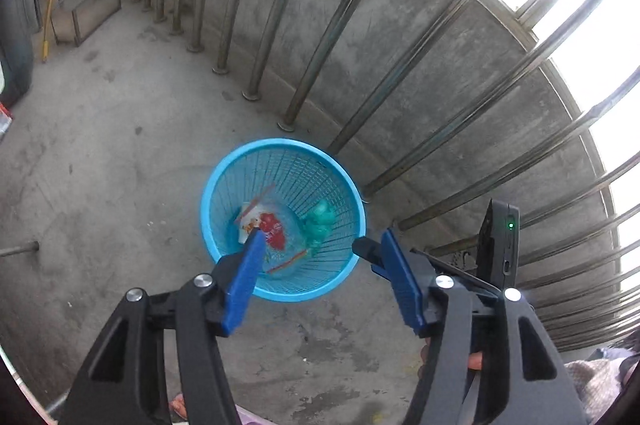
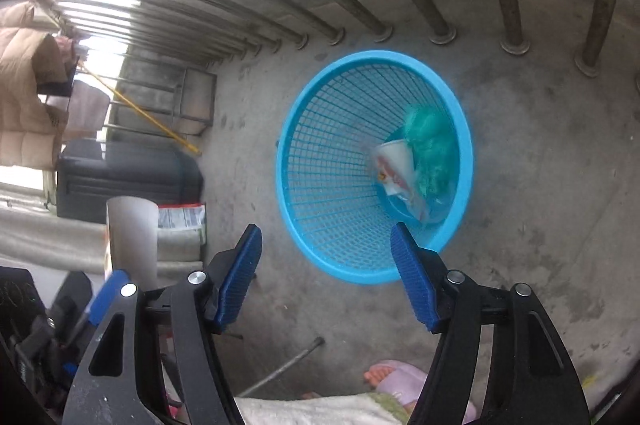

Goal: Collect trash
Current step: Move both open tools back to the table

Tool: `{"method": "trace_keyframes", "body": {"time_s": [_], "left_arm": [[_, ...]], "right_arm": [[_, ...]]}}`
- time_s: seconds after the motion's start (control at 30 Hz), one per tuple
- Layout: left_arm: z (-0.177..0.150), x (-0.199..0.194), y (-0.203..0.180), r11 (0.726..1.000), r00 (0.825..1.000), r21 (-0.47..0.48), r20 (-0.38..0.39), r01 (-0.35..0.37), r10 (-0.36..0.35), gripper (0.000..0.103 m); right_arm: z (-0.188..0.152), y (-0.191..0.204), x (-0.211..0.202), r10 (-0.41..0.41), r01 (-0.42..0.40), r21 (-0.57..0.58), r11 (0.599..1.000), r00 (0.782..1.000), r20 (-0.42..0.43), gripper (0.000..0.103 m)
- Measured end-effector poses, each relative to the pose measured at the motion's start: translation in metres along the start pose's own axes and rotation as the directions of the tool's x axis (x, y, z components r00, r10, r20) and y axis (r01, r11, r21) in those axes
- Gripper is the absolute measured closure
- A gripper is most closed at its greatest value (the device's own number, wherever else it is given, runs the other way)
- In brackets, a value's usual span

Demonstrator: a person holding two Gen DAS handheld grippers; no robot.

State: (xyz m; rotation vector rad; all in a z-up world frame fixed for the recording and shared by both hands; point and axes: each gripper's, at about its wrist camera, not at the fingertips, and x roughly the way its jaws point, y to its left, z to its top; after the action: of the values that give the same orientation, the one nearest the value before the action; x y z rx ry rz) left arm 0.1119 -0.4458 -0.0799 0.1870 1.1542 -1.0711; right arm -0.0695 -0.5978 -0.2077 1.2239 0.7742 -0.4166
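A blue mesh basket stands on the concrete floor by the railing. Inside it lie a red-and-white wrapper and a crumpled teal bag. My left gripper hangs open just above the basket's near rim, with nothing between its blue pads. In the right wrist view the basket shows the wrapper, blurred, against the teal bag. My right gripper is open and empty in front of the near rim.
Steel railing bars and a low concrete wall run behind the basket. A black case, a printed packet and a pale cylinder sit at the left. A metal rod and a foot in a pink slipper are near me.
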Motion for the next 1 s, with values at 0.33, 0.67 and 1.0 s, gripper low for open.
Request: {"method": "trace_keyframes", "body": {"time_s": [0.33,0.67,1.0], "left_arm": [[-0.025,-0.078,0.000,0.999,0.991,0.017,0.133,-0.032,0.029,0.042],[-0.072,-0.178,0.020,0.995,0.956,-0.004,0.278,-0.100,0.097,0.036],[-0.125,-0.286,0.076,0.973,0.866,-0.149,0.447,-0.174,0.223,0.033]], "right_arm": [[-0.016,0.050,-0.034,-0.021,0.042,-0.200,0.979,0.995,0.102,0.035],[-0.062,0.140,-0.085,0.006,0.125,-0.487,0.864,0.966,0.259,0.015],[-0.123,0.226,-0.089,0.040,0.196,-0.698,0.689,0.951,0.307,0.008]]}}
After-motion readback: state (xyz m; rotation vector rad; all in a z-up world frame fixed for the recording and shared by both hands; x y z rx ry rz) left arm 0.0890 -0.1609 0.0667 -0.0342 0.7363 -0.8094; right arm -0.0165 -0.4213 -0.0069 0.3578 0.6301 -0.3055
